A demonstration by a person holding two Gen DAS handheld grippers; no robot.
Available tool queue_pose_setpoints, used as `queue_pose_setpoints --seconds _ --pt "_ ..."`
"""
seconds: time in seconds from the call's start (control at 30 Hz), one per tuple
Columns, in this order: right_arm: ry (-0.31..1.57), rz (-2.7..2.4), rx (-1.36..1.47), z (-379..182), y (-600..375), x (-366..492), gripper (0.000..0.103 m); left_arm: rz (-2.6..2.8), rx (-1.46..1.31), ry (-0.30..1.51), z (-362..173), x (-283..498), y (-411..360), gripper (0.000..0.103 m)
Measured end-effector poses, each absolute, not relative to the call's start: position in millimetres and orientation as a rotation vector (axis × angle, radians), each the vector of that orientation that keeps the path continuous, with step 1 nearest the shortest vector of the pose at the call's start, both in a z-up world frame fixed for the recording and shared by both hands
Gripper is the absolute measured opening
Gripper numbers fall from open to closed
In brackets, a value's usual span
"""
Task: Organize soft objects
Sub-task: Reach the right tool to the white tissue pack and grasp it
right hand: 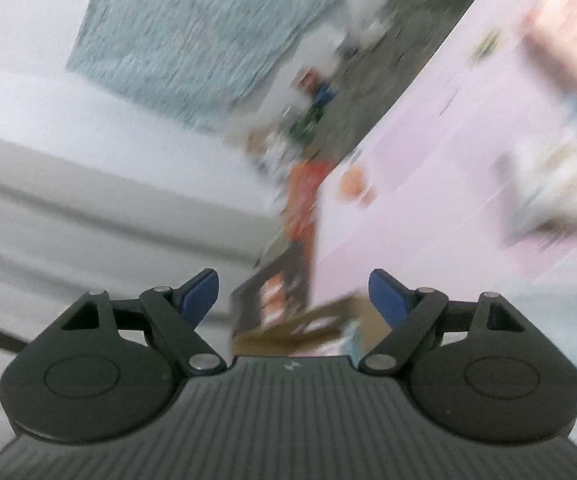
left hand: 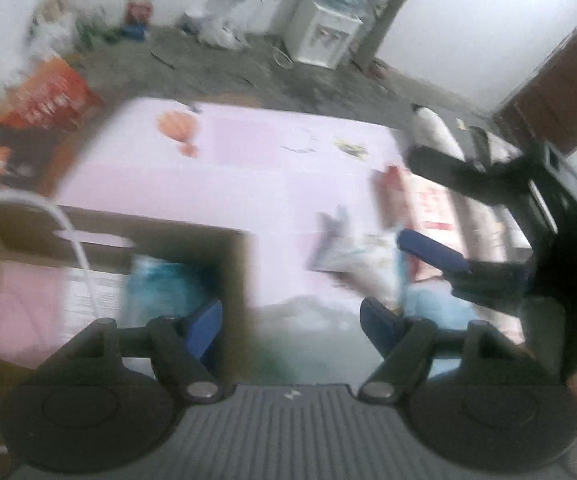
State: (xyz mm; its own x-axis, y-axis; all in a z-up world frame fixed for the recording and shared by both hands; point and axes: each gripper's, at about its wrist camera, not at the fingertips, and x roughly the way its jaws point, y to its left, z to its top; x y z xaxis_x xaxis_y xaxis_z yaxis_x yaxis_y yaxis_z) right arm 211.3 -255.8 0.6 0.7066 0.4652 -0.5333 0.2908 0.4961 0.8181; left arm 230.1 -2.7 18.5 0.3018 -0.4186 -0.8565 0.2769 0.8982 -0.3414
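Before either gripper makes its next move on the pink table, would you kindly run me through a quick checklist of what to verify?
1. Left gripper open and holding nothing: ok.
2. Right gripper open and holding nothing: ok.
3. Cardboard box within view of the left gripper, beside the pink table: ok.
4. Soft packets to grasp identified: cannot tell, both views are blurred.
5. Right gripper aimed at the work area: not ok, its view is tilted toward the wall and floor.
6. The two grippers apart from each other: ok, the right gripper is visible at the right of the left wrist view, apart from the left one.
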Motion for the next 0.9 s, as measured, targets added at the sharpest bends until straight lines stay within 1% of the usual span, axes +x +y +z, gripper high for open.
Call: queue_pose_setpoints --seconds 0.1,0.17,0.27,0.37,0.47,0.67,0.77,0.9 --pt "0.811 0.016 1.048 0 -309 201 0.083 -0.467 -0.156 1.207 9 242 -41 0.074" --pt "0.847 -0.036 1.026 -11 -340 204 0.083 -0.457 -0.200 1.253 -4 252 -65 0.070" --pt "0.911 -0.084 1.011 -30 -370 212 0.082 -0.442 -0.299 1.344 -28 264 -90 0.064" --pt "0.946 -0.029 0.929 -33 -387 231 0.082 -0.417 -0.350 1.385 -49 273 -108 0.063" --pt "1.012 0.045 0.822 -40 -393 267 0.082 -0.401 -0.343 1.385 -62 277 -129 0.062" --pt "1.298 0.230 0.576 -75 -381 346 0.083 -0.364 -0.344 1.432 -92 288 -155 0.062" --pt "1.402 0.291 0.443 -92 -370 368 0.084 -0.332 -0.339 1.432 -104 293 -162 0.062" --pt "1.499 0.352 0.380 -109 -354 376 0.084 -0.291 -0.347 1.448 -117 298 -164 0.058"
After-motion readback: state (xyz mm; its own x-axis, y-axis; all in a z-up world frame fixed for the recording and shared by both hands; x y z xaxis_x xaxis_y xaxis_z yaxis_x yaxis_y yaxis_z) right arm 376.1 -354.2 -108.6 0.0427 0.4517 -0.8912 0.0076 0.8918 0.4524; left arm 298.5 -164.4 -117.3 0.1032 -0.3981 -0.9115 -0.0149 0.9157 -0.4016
